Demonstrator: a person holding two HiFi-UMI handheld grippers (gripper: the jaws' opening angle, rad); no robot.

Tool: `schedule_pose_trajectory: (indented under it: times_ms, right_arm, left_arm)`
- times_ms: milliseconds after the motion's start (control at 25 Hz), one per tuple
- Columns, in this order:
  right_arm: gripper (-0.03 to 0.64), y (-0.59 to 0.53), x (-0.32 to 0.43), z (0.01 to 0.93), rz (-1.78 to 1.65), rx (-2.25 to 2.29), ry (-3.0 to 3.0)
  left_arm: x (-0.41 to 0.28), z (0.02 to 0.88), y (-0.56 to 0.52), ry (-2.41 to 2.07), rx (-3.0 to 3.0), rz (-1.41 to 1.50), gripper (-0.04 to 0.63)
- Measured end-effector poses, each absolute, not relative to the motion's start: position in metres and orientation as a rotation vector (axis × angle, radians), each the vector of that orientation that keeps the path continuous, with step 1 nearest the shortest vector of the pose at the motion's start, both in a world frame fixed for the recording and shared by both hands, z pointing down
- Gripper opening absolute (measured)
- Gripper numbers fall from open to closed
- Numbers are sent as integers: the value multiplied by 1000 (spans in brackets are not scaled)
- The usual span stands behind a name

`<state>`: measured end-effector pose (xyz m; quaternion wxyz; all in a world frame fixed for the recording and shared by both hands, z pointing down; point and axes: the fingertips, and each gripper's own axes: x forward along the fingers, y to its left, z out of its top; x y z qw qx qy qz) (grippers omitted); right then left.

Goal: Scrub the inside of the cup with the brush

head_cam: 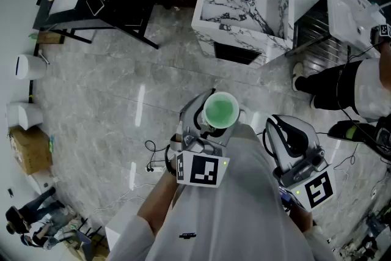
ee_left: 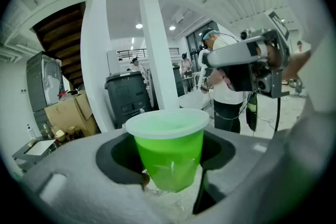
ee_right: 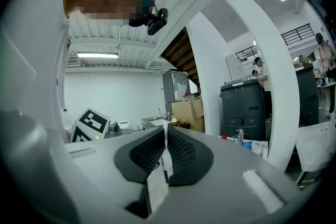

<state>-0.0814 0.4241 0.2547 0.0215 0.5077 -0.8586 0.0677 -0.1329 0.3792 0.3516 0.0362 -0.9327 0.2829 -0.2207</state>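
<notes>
White sleeves fill the bottom of the head view, and each arm holds a gripper out over the grey floor. The left gripper is closed on a green cup. The cup stands upright with its open top facing up. In the left gripper view the cup sits right between the two dark pads, and they press on its sides. The right gripper is just beside it, near but not touching the cup. In the right gripper view its two black pads are squeezed together. Far ahead on the floor stands a white marble worktop with a sink in it. Another person stands near it, at the right.
</notes>
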Motion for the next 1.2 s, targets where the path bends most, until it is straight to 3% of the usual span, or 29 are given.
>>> schedule_pose_trajectory:
  times_ms: [1200]
  right_arm:
    - [25,369,-149,278,271,1742,-2518]
  left_arm:
    - [-231,362,335,827,-2931,-628,285]
